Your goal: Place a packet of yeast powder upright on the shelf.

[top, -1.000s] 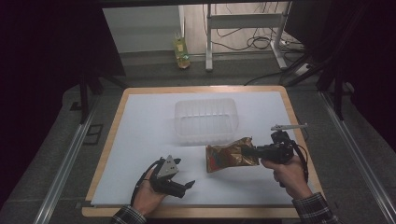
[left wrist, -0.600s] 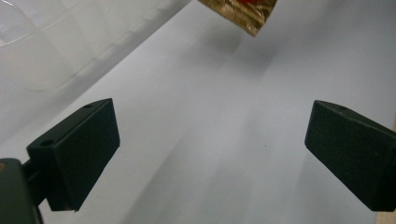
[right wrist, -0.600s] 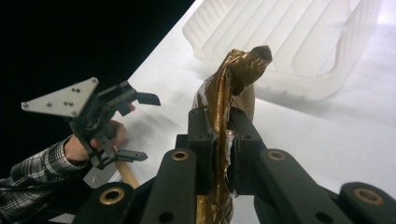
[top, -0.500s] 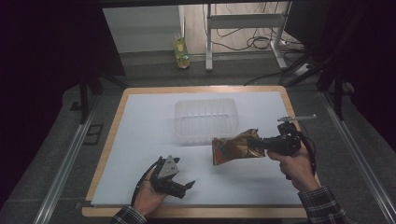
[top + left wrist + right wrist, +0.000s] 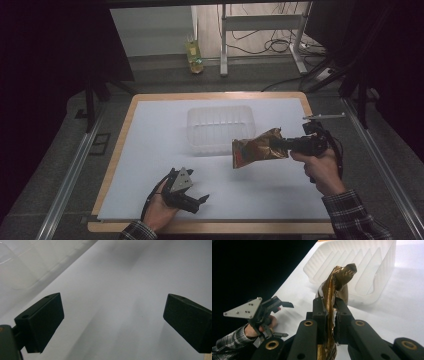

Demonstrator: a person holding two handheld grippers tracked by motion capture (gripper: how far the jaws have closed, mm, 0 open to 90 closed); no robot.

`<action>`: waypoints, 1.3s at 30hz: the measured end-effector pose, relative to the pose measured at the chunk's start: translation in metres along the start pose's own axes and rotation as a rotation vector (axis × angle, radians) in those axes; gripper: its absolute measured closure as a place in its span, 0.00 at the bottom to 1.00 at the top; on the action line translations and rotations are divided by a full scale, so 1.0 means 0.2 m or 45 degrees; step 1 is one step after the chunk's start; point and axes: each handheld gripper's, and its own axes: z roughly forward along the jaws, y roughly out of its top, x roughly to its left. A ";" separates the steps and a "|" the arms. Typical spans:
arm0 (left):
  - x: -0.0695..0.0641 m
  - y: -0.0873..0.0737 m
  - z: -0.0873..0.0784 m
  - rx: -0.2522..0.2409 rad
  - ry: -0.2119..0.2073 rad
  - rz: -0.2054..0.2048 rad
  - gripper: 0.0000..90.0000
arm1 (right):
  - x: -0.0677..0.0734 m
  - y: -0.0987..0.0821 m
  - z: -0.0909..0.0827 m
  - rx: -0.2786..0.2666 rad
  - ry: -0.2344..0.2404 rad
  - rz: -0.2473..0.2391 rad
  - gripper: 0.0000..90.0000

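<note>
Crumpled gold foil pouch gripped above the tabletop

Nearest, the left tool (image 5: 200, 201) is rested low on the white tabletop (image 5: 150, 150), its jaws spread wide with nothing between them. Farther on, the pouch (image 5: 256, 150) is clamped at one end by the tightly closed right tool (image 5: 280, 145); it is glossy, creased bronze-gold with a silver torn edge, and is held clear of the surface just beside the ribbed clear plastic tray (image 5: 220, 125).

Bare white sheet (image 5: 150, 150) lies open between both hands; only the clear tray (image 5: 220, 128) stands mid-table.
</note>
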 end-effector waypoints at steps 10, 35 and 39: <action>0.00 0.00 0.00 -0.002 0.001 0.008 0.03 | -0.02 0.11 -0.03 -0.032 -0.066 0.013 0.91; 0.01 0.00 -0.01 -0.024 -0.003 -0.014 0.00 | -0.05 0.41 0.11 -0.029 -0.241 -0.022 0.91; 0.01 0.00 -0.01 -0.028 -0.004 -0.016 0.00 | -0.07 0.43 0.15 -0.015 -0.269 -0.027 0.91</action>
